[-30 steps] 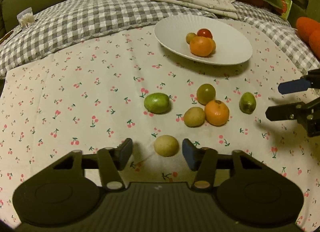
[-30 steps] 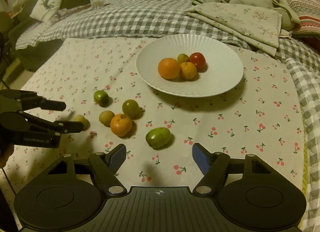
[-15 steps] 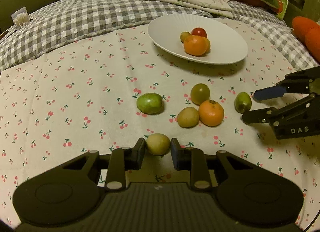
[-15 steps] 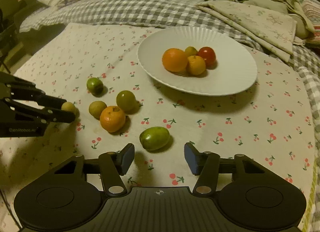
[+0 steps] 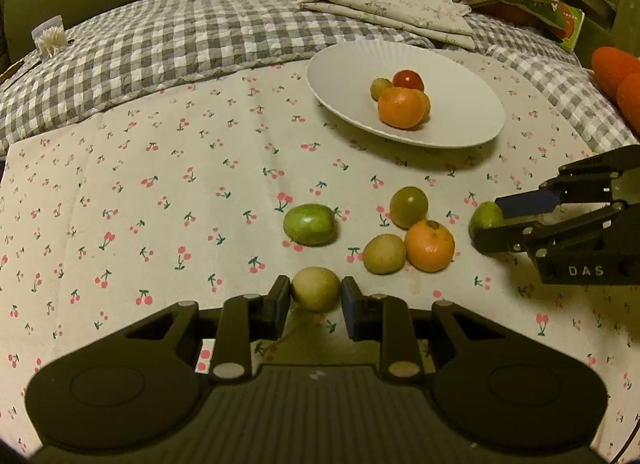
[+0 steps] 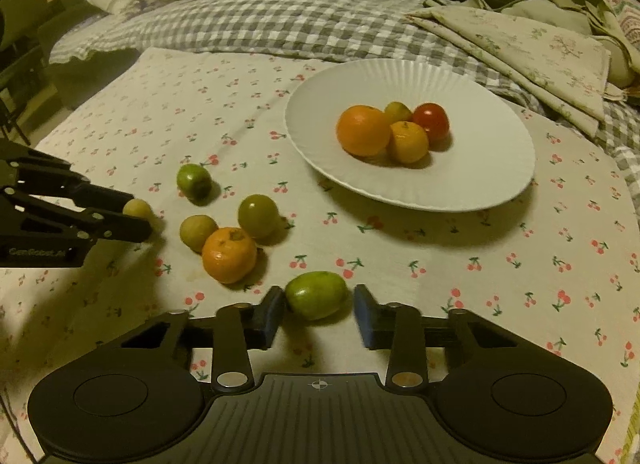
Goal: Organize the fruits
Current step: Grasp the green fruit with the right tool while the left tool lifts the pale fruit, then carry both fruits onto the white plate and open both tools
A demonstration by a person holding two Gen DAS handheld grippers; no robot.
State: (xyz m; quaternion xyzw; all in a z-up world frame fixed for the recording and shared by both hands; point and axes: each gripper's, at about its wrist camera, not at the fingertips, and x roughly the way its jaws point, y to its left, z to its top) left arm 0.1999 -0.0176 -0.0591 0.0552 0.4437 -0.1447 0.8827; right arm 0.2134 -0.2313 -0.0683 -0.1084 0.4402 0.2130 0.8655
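My left gripper (image 5: 315, 302) is shut on a pale yellow fruit (image 5: 315, 288) on the cherry-print cloth; it also shows in the right wrist view (image 6: 137, 208). My right gripper (image 6: 319, 314) is open around a light green fruit (image 6: 317, 294), its left pad touching and its right pad a little apart. In the left wrist view this fruit (image 5: 485, 217) sits between the right gripper's fingers (image 5: 528, 202). A white plate (image 6: 472, 184) holds an orange (image 6: 363, 130), a small yellow citrus, a red tomato (image 6: 431, 120) and a small yellow-green fruit.
Loose on the cloth: an orange (image 6: 229, 254), a green tomato (image 6: 258, 215), a yellowish fruit (image 6: 197, 232) and a green fruit (image 6: 194, 182). A checked blanket (image 6: 280, 20), folded floral cloths (image 6: 520, 48) and sofa cushions lie behind.
My left gripper closed on the pale yellow fruit. My right gripper moved forward and narrowed around the light green fruit.
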